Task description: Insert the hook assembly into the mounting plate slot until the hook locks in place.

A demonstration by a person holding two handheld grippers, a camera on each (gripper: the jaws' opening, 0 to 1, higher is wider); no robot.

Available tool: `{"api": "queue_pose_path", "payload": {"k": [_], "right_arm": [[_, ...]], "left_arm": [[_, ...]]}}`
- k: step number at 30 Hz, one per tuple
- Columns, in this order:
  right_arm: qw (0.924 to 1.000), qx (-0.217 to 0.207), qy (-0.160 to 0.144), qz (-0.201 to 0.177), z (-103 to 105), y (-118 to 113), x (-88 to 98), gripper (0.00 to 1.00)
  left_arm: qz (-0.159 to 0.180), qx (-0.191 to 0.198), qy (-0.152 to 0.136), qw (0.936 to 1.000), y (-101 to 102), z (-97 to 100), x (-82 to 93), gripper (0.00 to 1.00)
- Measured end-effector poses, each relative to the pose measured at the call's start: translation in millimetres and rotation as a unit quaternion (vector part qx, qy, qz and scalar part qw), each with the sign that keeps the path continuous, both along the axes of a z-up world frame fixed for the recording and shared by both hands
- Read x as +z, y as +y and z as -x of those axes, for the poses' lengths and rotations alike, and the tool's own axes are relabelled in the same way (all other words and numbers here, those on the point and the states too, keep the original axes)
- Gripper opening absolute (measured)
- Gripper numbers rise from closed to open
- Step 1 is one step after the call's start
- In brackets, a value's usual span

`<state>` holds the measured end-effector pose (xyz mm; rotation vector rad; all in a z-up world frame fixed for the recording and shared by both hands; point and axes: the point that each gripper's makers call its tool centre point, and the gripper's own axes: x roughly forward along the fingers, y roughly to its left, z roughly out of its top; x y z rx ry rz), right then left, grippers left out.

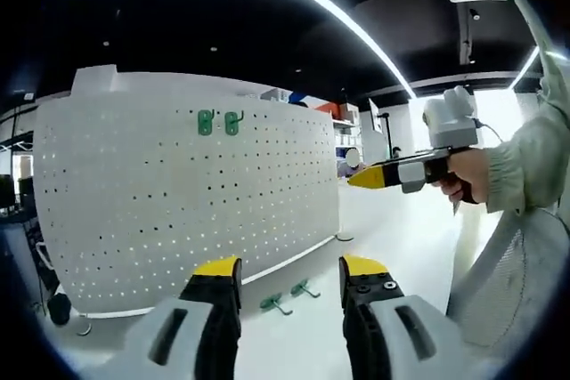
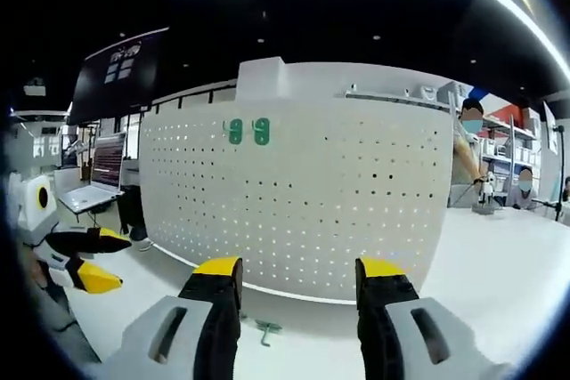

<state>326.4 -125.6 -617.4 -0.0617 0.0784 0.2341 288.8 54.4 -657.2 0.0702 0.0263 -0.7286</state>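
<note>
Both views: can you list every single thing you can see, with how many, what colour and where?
pegboard: one, white, upright on the table
mounted hooks: two, green, near the pegboard's top
loose hooks: two, green, lying on the table at the pegboard's foot
table: one, white, under everything
laptop: one, open, left in the right gripper view
overhead light strip: one, white, on the dark ceiling
people: at least two, seated far right in the right gripper view
left gripper: one, yellow-tipped jaws apart, empty
right gripper: one, yellow-tipped jaws apart, empty

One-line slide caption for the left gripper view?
Open left claw faces pegboard with two green hooks mounted, two more lying on the table.
</note>
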Motion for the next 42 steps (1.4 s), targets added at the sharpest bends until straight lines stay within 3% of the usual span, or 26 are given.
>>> {"api": "queue_pose_path", "payload": {"k": [10, 24, 33, 42], "right_arm": [[0.9996, 0.026, -0.005, -0.009, 18.4, 14.9, -1.7, 0.49], [0.9988, 0.042, -0.012, -0.020, 26.6, 26.0, -9.3, 0.49], [0.9976, 0.058, -0.015, -0.034, 25.2, 29.9, -9.2, 0.49], [0.9965, 0.066, -0.020, -0.047, 25.6, 32.9, -6.5, 0.49]], "left_arm": [[-0.013, 0.008, 0.006, 0.9999, 4.6, -0.9, -5.7, 0.46], [-0.041, -0.001, 0.031, 0.9987, 3.1, 0.3, -18.3, 0.46], [-0.081, -0.029, 0.021, 0.9961, -4.2, -2.9, -17.8, 0.46], [-0.103, -0.050, 0.037, 0.9927, -8.2, -14.6, -25.2, 0.41]]}}
